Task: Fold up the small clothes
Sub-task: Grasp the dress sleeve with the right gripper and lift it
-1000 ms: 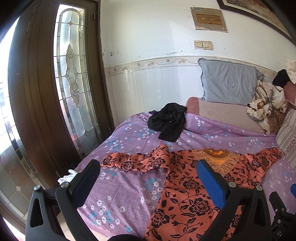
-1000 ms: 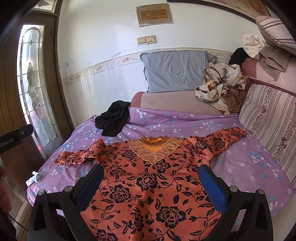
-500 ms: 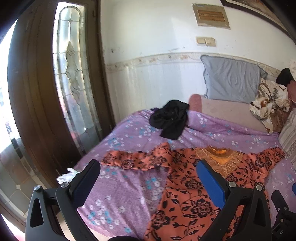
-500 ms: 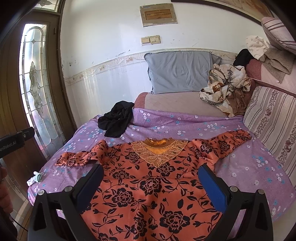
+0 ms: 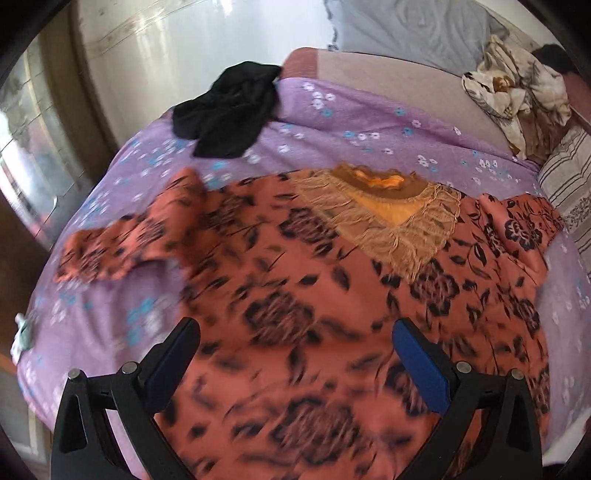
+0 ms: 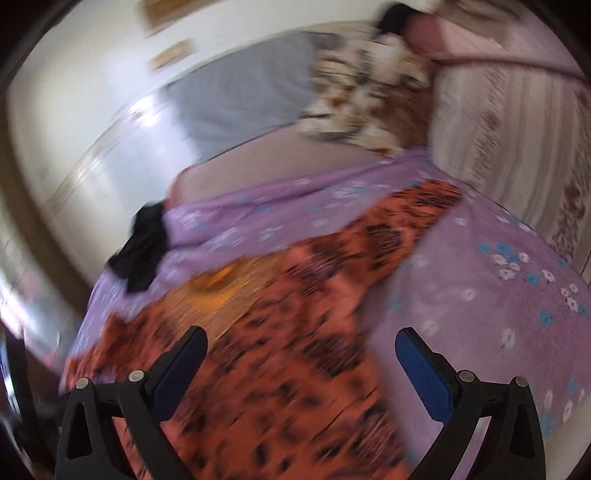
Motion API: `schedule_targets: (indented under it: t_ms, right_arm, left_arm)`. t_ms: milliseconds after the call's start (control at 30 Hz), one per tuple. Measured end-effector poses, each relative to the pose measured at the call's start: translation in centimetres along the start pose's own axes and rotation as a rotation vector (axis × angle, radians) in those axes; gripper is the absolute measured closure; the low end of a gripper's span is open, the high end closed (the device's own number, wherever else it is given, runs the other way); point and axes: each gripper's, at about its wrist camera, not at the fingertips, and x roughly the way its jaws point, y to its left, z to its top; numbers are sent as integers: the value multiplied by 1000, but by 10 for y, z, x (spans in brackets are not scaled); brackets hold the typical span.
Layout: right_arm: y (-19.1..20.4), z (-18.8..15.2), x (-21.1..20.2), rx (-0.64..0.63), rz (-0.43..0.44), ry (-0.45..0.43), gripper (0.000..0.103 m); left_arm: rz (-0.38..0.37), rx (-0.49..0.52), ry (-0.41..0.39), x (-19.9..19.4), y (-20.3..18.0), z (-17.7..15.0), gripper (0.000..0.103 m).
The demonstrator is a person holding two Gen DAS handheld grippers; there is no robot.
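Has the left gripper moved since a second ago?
Yes. The left gripper has swung right and dipped toward the orange top: the black garment now sits higher, and the door is nearly out of frame.

A bed covered by a purple floral sheet [image 5: 354,122] fills most of both views. An orange top with black flowers [image 5: 295,280] lies spread flat across the middle and lower frame, its 2 sleeves reaching left and right. A crumpled black garment [image 5: 227,110] sits on the sheet at upper left. A grey pillow [image 5: 406,26] and a bundled patterned cloth [image 5: 513,92] rest at the upper right.
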Motion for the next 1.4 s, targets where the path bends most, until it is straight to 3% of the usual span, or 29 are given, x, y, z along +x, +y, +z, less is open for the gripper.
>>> schedule_targets:
  t_ms: [167, 233, 333, 400, 500, 567, 600, 667, 767, 800, 833, 867, 900, 1000, 1167, 1300, 1400]
  right_arm:
    - [-91, 52, 67, 322, 72, -8, 1]
    - [-130, 68, 93, 449, 79, -21, 16]
    - [-173, 88, 130, 584, 99, -19, 29]
    - [-192, 100, 151, 630, 108, -44, 32]
    - [-203, 115, 179, 598, 81, -64, 32]
    - [-193, 120, 201, 515, 39, -29, 32]
    - [-185, 122, 217, 456, -25, 5, 35]
    - [-170, 126, 224, 385, -102, -24, 38]
    - [-157, 132, 233, 330, -82, -36, 39]
    - [-156, 133, 235, 317, -80, -31, 51]
    - [-157, 133, 237, 315, -73, -23, 72]
    - [-160, 132, 239, 325, -55, -19, 80]
    - [-165, 131, 239, 355, -17, -19, 94]
    - [-170, 125, 226, 421, 37, -68, 95]
    - [-142, 135, 177, 440, 163, -160, 96]
    - [-89, 140, 113, 356, 316, -228, 96]
    - [-35, 130, 75, 270, 430, -228, 96]
  left_arm:
    - [4, 68, -62, 32, -6, 3, 0]
    - [33, 96, -65, 45, -2, 5, 0]
    - [67, 118, -114, 53, 5, 17, 0]
    - [108, 119, -137, 60, 9, 26, 0]
    - [89, 88, -122, 70, 15, 32, 0]
    - [89, 76, -105, 76, 16, 34, 0]
    - [90, 69, -92, 80, 16, 35, 0]
    - [91, 60, -75, 85, 17, 33, 0]
    - [101, 59, -50, 89, 16, 32, 0]
    - [95, 63, -44, 89, 16, 31, 0]
    - [93, 69, -47, 86, 15, 30, 0]
    - [96, 75, -55, 82, 15, 29, 0]
    - [106, 85, -70, 77, 16, 27, 0]
    - [127, 89, -94, 62, 23, 25, 0]
    - [125, -5, -153, 28, 48, 33, 0]
    - [164, -41, -233, -5, 65, 37, 0]
    - [209, -51, -262, -18, 81, 35, 0]
